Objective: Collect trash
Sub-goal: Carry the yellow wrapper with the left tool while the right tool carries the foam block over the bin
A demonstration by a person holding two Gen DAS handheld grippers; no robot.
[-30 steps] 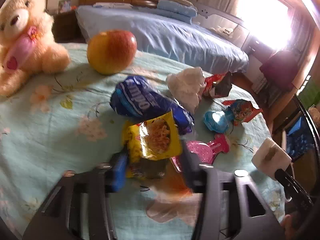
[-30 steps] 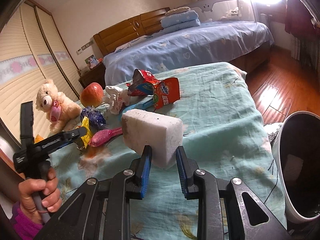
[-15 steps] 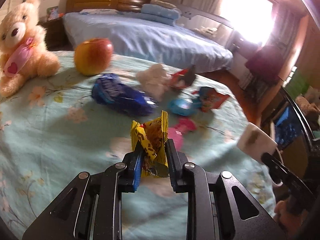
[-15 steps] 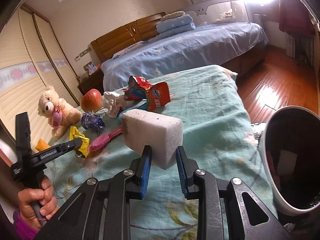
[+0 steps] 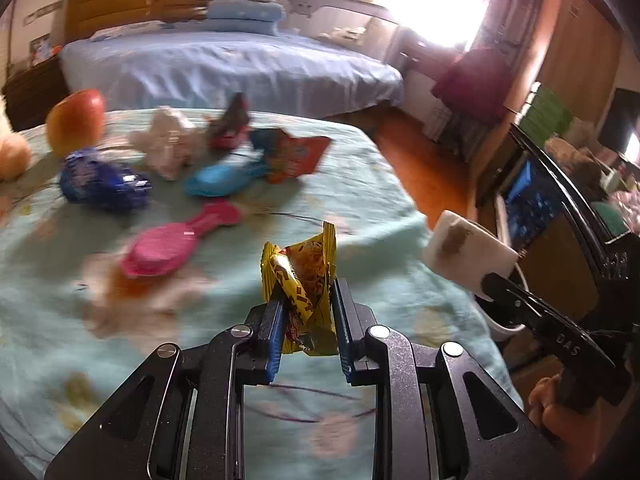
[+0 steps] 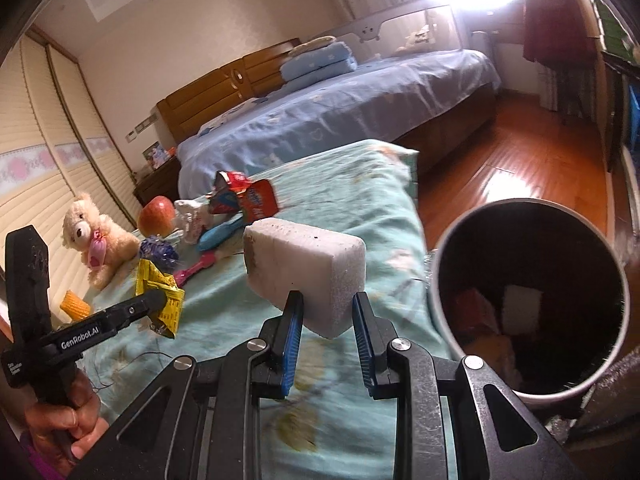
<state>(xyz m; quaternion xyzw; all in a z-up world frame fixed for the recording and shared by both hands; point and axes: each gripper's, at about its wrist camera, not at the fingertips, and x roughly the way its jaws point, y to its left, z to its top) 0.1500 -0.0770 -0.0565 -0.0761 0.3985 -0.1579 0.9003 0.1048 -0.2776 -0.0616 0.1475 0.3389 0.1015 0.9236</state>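
Observation:
My left gripper [image 5: 307, 296] is shut on a crumpled yellow snack wrapper [image 5: 304, 276], held above the teal bedspread [image 5: 360, 184]. In the right wrist view the same wrapper [image 6: 158, 294] hangs from the left gripper [image 6: 156, 300] at the left. My right gripper [image 6: 327, 308] is shut on a white foam block [image 6: 308, 268], held near the rim of a white bin [image 6: 440, 292] with trash inside. On the bedspread lie a blue wrapper [image 5: 100, 180], a crumpled white tissue [image 5: 168, 144], red wrappers [image 5: 296, 152] and a dark red packet [image 5: 232, 124].
A pink brush [image 5: 176, 240] and a blue brush [image 5: 220, 176] lie among the trash. An apple [image 5: 76, 120], a teddy bear [image 6: 96, 236] and a corn piece [image 6: 74, 304] sit at the far left. A large blue bed [image 6: 340, 108] stands behind, wooden floor [image 6: 520, 152] to the right.
My left gripper closed on the yellow wrapper, lifted it off the bedspread and carried it rightward. My right gripper with the foam block moved closer to the bin.

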